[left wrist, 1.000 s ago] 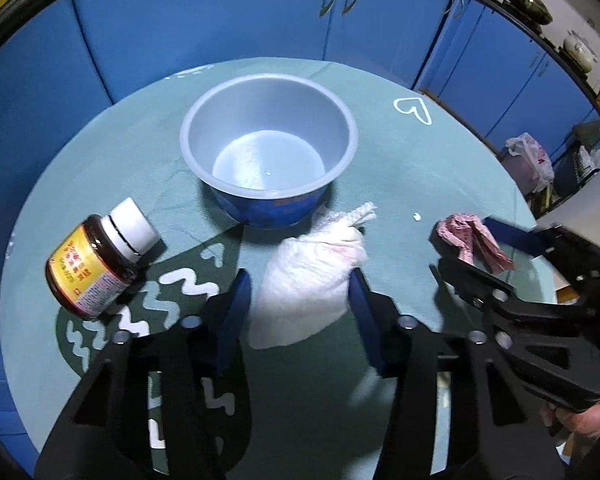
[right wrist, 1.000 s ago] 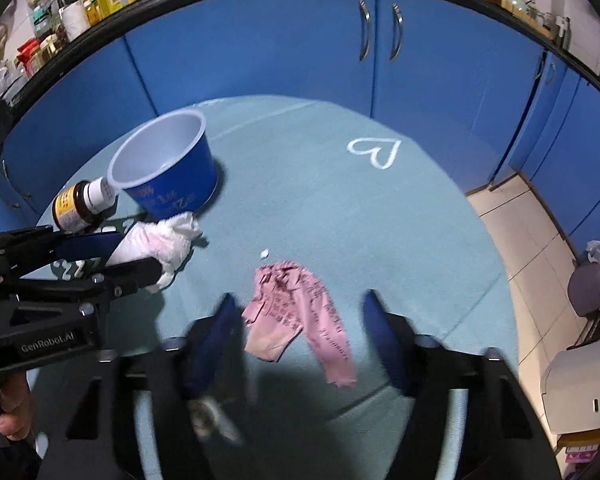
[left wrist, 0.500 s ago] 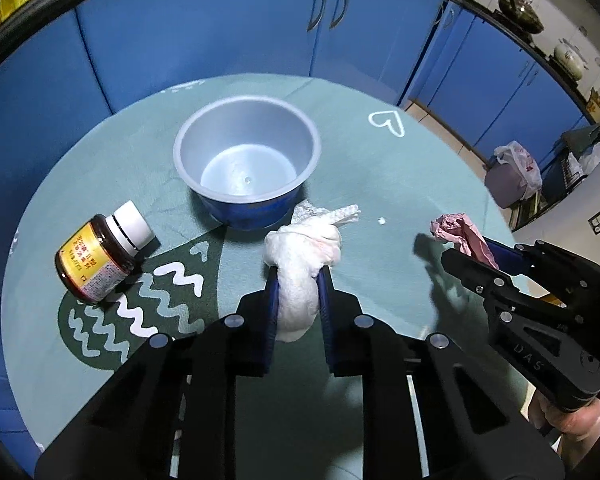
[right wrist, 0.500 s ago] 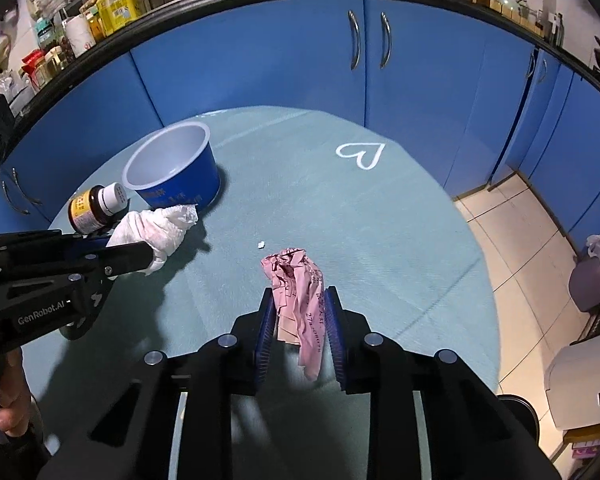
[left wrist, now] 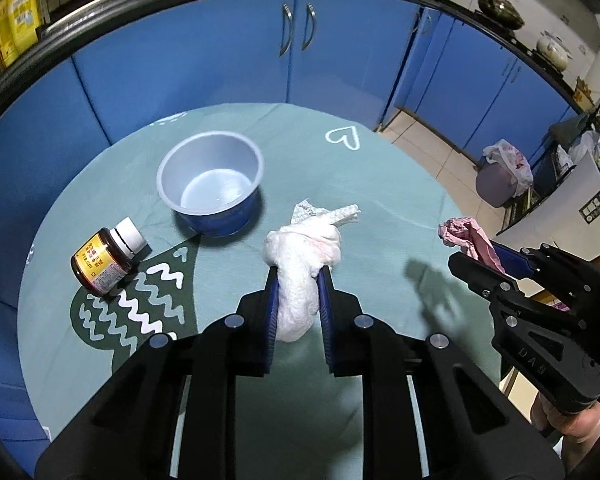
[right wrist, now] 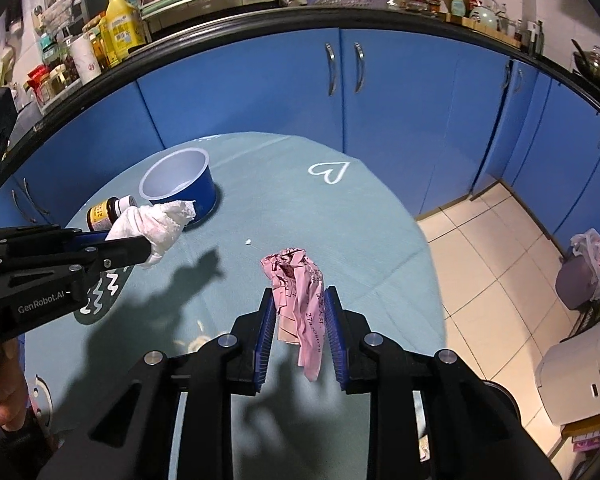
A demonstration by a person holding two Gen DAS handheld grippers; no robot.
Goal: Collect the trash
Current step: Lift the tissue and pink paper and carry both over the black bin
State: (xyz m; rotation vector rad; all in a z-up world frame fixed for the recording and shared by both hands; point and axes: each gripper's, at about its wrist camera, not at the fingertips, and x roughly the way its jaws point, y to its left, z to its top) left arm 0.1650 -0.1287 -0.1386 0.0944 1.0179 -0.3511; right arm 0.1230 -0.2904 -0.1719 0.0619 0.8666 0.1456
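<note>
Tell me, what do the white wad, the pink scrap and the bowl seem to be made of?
White wad: probably soft tissue paper, matte and embossed. Pink scrap: thin printed paper, likely a receipt, sharply creased. Bowl: likely plastic, smooth, with a faint sheen inside.

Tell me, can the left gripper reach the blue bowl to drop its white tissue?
Probably yes. The left gripper, shut on the white tissue, hangs near the empty blue bowl, with nothing between them.

Bowl [left wrist: 211, 184] and bottle [left wrist: 107, 256] crowd the table's [left wrist: 380, 208] left.
</note>
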